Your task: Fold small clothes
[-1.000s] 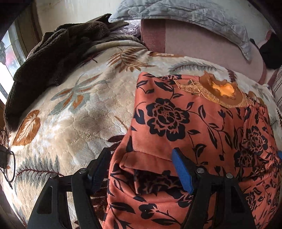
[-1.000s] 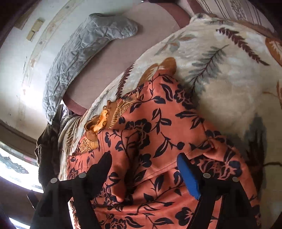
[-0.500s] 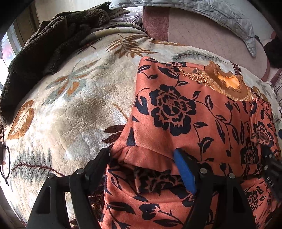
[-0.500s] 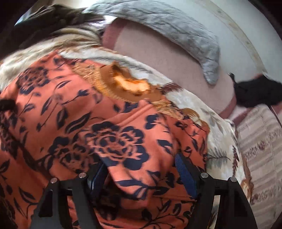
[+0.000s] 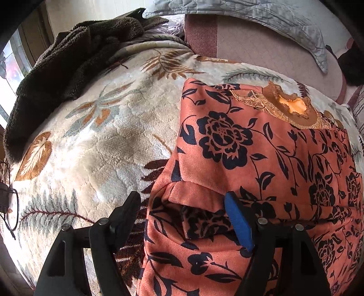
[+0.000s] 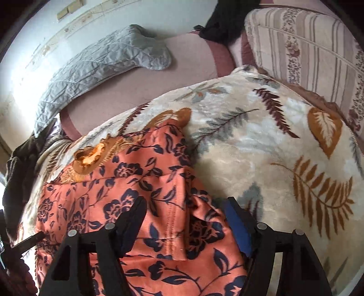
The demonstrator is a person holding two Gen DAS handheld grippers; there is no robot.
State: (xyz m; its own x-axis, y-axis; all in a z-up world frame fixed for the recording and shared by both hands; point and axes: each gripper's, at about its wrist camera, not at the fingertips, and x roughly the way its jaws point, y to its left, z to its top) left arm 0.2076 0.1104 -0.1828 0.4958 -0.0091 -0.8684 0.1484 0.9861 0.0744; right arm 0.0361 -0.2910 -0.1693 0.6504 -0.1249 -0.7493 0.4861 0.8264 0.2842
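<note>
An orange garment with a black flower print (image 5: 261,164) lies on a leaf-patterned cream blanket (image 5: 91,145). Its gold embroidered collar (image 5: 293,107) points to the far side. My left gripper (image 5: 182,216) is open, with its jaws astride a folded-over hem at the garment's near left corner. In the right wrist view the same garment (image 6: 118,182) shows with its collar (image 6: 91,154) at the far left. My right gripper (image 6: 184,218) is open, with its jaws astride a seamed fold at the garment's near right edge.
A dark brown fleece (image 5: 63,68) is heaped at the blanket's far left. A grey quilted pillow (image 6: 100,63) lies on the pink sheet (image 6: 159,84) beyond. A striped cushion (image 6: 307,45) stands at the right. A black cloth (image 6: 225,20) lies behind it.
The right gripper's view has swung back to the right, so the blanket fills its right side again. The left gripper has edged slightly forward over the hem. Both stay open.
</note>
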